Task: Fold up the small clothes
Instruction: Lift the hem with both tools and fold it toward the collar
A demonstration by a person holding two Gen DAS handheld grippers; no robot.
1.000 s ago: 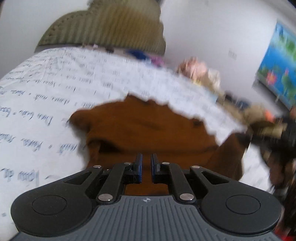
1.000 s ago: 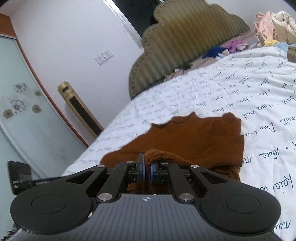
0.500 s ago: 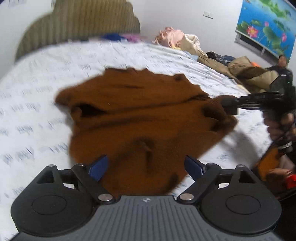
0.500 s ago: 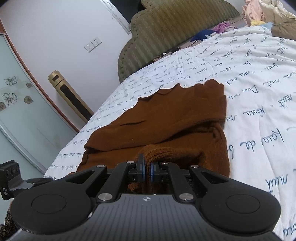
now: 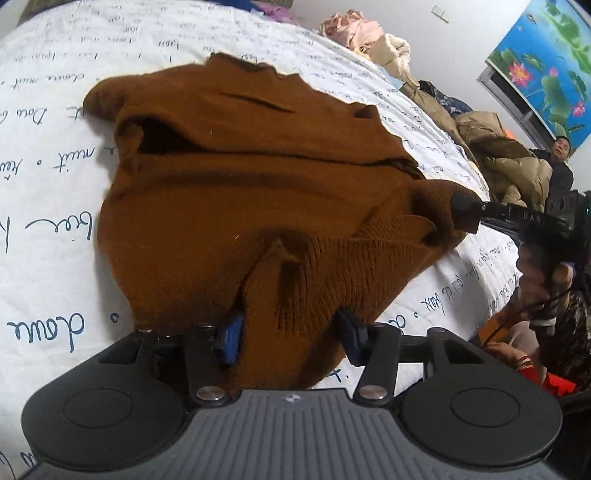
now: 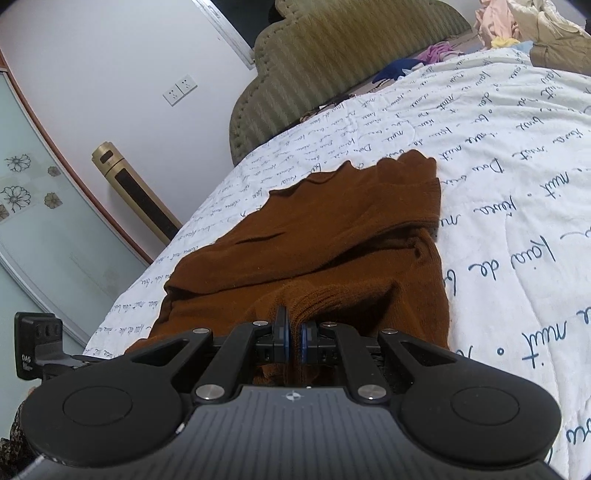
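Straddling the near ribbed hem of the brown sweater [image 5: 229, 192], the left gripper [image 5: 288, 338] has its blue-padded fingers spread wide with nothing pinched. Beside it, the right gripper [image 6: 293, 341] is clamped tight on a bunched fold of the same knit. That sweater lies crumpled on the bed [image 6: 517, 155], close to its near edge, over white bedding printed with handwriting. Farther off stand the padded headboard [image 6: 332, 59] and piled clothes [image 5: 369, 31].
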